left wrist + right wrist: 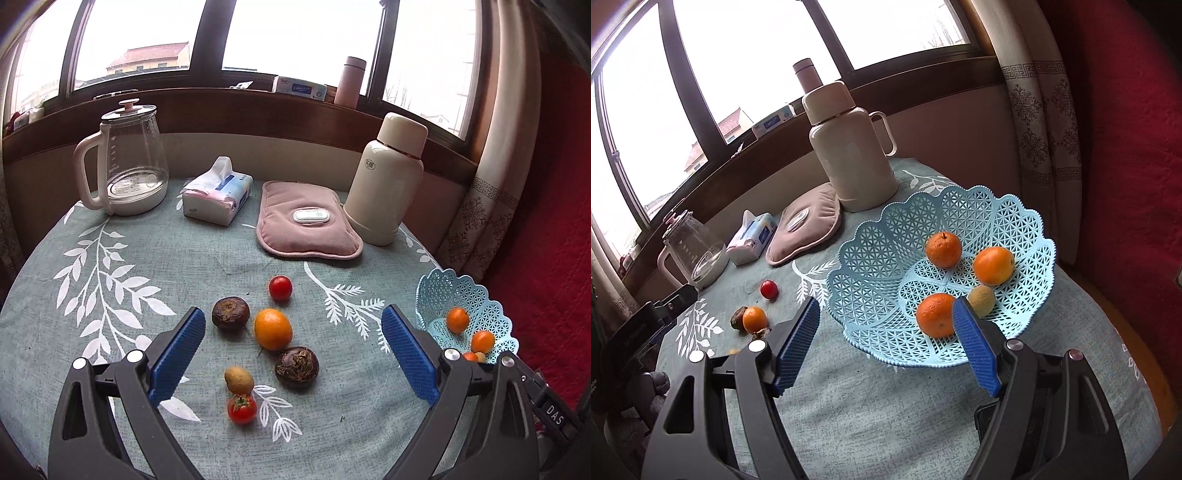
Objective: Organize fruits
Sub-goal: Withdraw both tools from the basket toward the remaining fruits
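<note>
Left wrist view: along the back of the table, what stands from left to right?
Clear glass kettle with white handle → soft tissue pack → flat pink heating pad → cream thermos flask.

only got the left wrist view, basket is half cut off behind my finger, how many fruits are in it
Observer: Four in the blue basket: three oranges and one small yellowish fruit.
Operator: is the right gripper holding anything
Observer: No, the right gripper is open and empty, over the basket's near rim.
Operator: does the flask have a handle, cant see one
Observer: Yes, the cream flask has a handle on the side facing away from you.
</note>
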Demonstrator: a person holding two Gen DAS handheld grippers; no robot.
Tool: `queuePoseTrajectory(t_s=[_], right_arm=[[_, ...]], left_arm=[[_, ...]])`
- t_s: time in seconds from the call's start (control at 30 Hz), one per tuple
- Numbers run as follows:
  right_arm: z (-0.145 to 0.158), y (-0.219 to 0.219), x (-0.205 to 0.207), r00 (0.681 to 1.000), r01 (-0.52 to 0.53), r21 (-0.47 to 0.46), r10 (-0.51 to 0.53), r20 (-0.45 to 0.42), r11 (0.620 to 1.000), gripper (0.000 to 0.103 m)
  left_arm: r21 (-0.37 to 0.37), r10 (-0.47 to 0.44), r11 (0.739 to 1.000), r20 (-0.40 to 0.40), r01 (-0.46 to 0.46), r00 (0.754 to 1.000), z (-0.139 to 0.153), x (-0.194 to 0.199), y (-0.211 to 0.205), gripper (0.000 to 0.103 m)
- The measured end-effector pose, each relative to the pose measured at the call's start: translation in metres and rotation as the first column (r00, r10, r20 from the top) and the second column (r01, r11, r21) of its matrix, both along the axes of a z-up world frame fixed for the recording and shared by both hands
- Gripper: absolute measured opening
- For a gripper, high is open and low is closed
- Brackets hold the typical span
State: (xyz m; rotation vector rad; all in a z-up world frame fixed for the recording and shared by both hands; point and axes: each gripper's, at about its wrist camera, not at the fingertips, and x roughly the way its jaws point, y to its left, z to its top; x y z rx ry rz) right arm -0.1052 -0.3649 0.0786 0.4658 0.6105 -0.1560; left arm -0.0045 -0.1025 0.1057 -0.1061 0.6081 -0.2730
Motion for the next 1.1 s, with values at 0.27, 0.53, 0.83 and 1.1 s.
queuePoseTrajectory(t_s=[0.27,0.53,0.83,1.1], right_arm=[[-0.008,0.013,0.004,1.000,-0.019,0.013,0.020,-0.023,1.000,0.076],[-0.014,0.027,0.010,0.999,-0.036,0.011,0.036,-0.037,0.999,0.076],[-0.013,0.037,0.014,0.998,-0.056,0.000,0.056,-0.041,0.998,0.076],[-0.012,0.048,0.019,0.997,-0.070,-0.026,0.069,-0.044,0.997,0.076]], left_arm=[[-0.006,0.038,0.999,-0.025,-0.038,0.999,-0.007,0.007,0.021,0.095],[-0.010,0.085,0.996,-0.042,-0.085,0.996,-0.012,0.015,0.045,0.095],[-0.025,0.130,0.991,-0.073,-0.132,0.989,-0.020,0.026,0.068,0.095],[-0.020,0.161,0.986,-0.120,-0.164,0.980,-0.034,0.042,0.083,0.095]])
